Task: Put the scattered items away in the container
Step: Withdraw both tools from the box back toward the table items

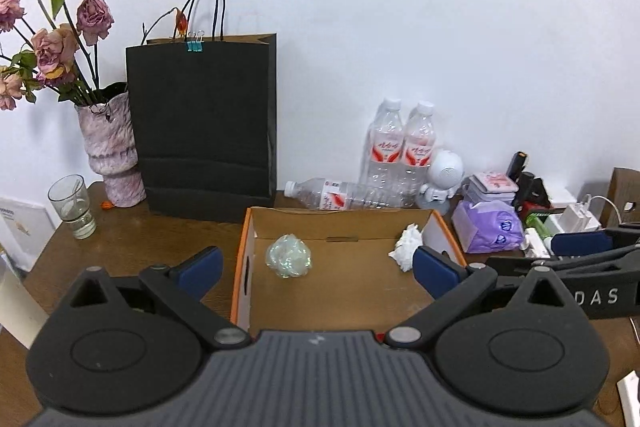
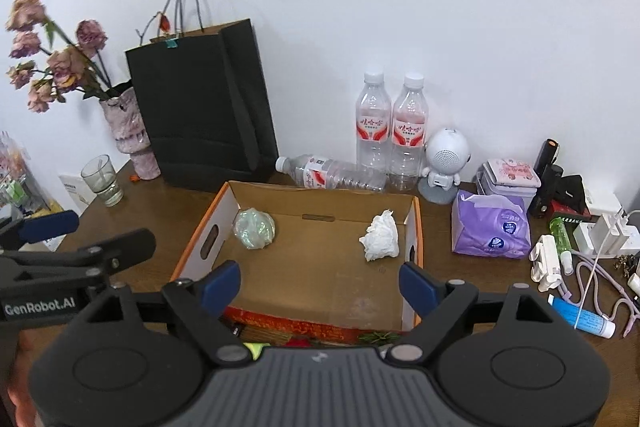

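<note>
An open cardboard box (image 1: pixel 246 259) (image 2: pixel 200 239) with orange edges sits mid-table. Inside it lie a crumpled iridescent plastic ball (image 1: pixel 289 257) (image 2: pixel 254 229) at the left and a crumpled white tissue (image 1: pixel 407 247) (image 2: pixel 380 237) at the right. My left gripper (image 1: pixel 316 273) is open and empty, held above the box's near side. My right gripper (image 2: pixel 320 287) is open and empty, above the box's near edge. Each gripper shows at the edge of the other's view, the right one (image 1: pixel 580 251) and the left one (image 2: pixel 60 243).
A black paper bag (image 1: pixel 204 127), a vase of dried roses (image 1: pixel 112 155) and a glass (image 1: pixel 72 207) stand behind left. Two upright water bottles (image 2: pixel 392 131) and one lying bottle (image 2: pixel 328 173) are behind the box. A white robot toy (image 2: pixel 444 163), purple tissue pack (image 2: pixel 490 231), chargers, cables and a blue tube (image 2: pixel 582 319) crowd the right.
</note>
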`<state>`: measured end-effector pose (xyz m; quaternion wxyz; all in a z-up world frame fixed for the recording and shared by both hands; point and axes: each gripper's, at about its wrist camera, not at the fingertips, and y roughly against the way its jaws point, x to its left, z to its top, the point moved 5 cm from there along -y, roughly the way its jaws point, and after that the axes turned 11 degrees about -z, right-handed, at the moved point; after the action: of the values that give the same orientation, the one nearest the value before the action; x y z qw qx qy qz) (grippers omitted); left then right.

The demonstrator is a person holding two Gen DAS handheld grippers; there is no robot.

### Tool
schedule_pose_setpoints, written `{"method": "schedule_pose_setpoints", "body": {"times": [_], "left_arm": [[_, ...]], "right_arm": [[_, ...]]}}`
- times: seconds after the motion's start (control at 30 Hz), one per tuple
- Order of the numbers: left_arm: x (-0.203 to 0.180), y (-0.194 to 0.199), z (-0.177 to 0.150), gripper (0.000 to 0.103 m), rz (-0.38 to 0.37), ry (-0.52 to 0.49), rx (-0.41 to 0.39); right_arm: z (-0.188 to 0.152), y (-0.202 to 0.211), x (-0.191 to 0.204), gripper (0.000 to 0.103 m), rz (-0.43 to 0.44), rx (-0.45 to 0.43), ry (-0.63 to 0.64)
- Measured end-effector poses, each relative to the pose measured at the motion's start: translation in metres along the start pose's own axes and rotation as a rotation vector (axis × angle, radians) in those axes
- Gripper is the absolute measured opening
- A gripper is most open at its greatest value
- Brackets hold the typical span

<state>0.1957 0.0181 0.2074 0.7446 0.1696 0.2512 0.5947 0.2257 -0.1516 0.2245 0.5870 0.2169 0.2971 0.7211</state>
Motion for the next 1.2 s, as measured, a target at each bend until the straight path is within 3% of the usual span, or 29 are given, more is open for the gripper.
{"method": "schedule_pose_setpoints", "body": {"times": [0.2, 0.4, 0.5, 0.77, 0.9, 1.03, 1.2], "left_arm": [[-0.003, 0.011, -0.046, 0.103, 0.003, -0.041, -0.086], [0.004, 0.014, -0.1, 0.103, -0.043, 0.006, -0.095], [0.005, 0.023, -0.128, 0.103, -0.024, 0.014, -0.128], [-0.001, 0.054, -0.208, 0.103, 0.066, 0.021, -0.206], [-0.004, 0.067, -0.247, 0.103, 0.041, 0.045, -0.204], [-0.009, 0.076, -0.274, 0.103, 0.051, 0.033, -0.194], [-0.018, 0.087, -0.298, 0.103, 0.062, -0.011, -0.21]], "right_arm": [[-0.044, 0.002, -0.007, 0.086, 0.052, -0.074, -0.072], [-0.101, -0.002, -0.007, 0.086, 0.035, -0.13, -0.071], [-0.127, 0.001, -0.009, 0.086, 0.005, -0.164, -0.068], [-0.2, 0.024, -0.003, 0.096, -0.046, -0.287, -0.043], [-0.242, 0.048, -0.001, 0.103, -0.03, -0.375, -0.09], [-0.281, 0.053, 0.0, 0.103, 0.045, -0.333, -0.177], [-0.314, 0.059, -0.002, 0.103, -0.049, -0.324, -0.188]]}}
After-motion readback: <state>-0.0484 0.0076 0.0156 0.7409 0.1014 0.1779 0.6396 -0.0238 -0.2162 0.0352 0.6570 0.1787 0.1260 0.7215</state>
